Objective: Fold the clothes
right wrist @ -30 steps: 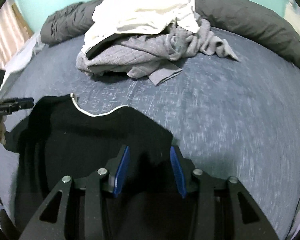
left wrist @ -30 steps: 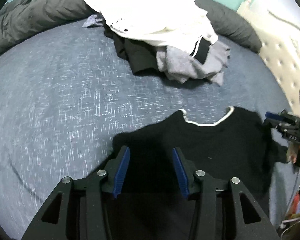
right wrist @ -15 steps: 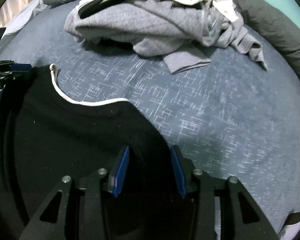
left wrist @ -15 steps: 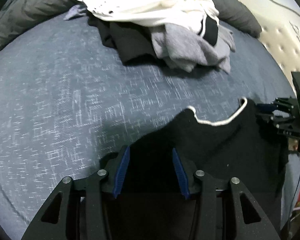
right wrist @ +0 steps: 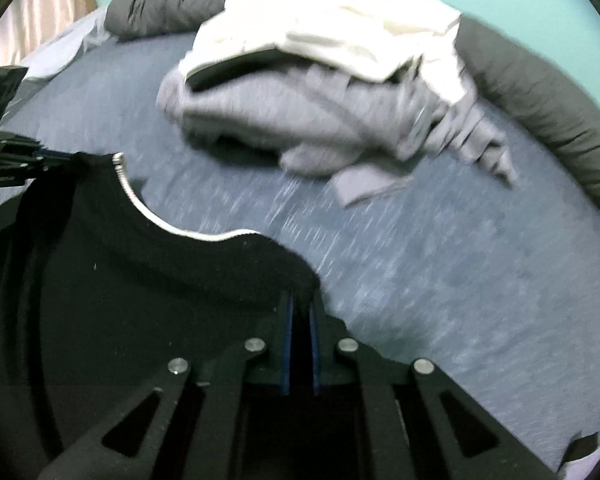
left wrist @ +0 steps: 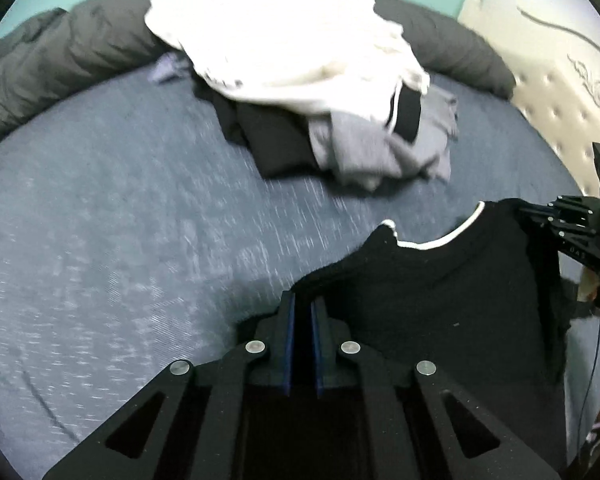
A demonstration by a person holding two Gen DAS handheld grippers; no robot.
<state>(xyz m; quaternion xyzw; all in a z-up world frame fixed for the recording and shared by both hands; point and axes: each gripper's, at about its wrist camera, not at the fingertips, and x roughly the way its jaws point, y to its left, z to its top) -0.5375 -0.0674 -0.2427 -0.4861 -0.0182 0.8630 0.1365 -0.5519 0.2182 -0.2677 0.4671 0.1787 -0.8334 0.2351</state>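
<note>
A black top with a white-trimmed neckline (left wrist: 440,292) (right wrist: 140,280) hangs between my two grippers over the blue bed. My left gripper (left wrist: 302,308) is shut on one shoulder of the black top. My right gripper (right wrist: 299,308) is shut on the other shoulder. Each gripper shows in the other's view: the right one (left wrist: 540,216) at the right edge, the left one (right wrist: 60,157) at the left edge. The lower part of the top is hidden behind the gripper bodies.
A pile of white, grey and black clothes (left wrist: 320,92) (right wrist: 332,92) lies at the far side of the blue bedsheet (left wrist: 120,220). A dark grey duvet (left wrist: 60,60) (right wrist: 540,92) runs along the back. A cream tufted headboard (left wrist: 560,92) is at the right.
Both grippers have shut on the black top's shoulders; their jaws were open earlier. The top is now raised off the sheet, and both views are blurred by motion.
</note>
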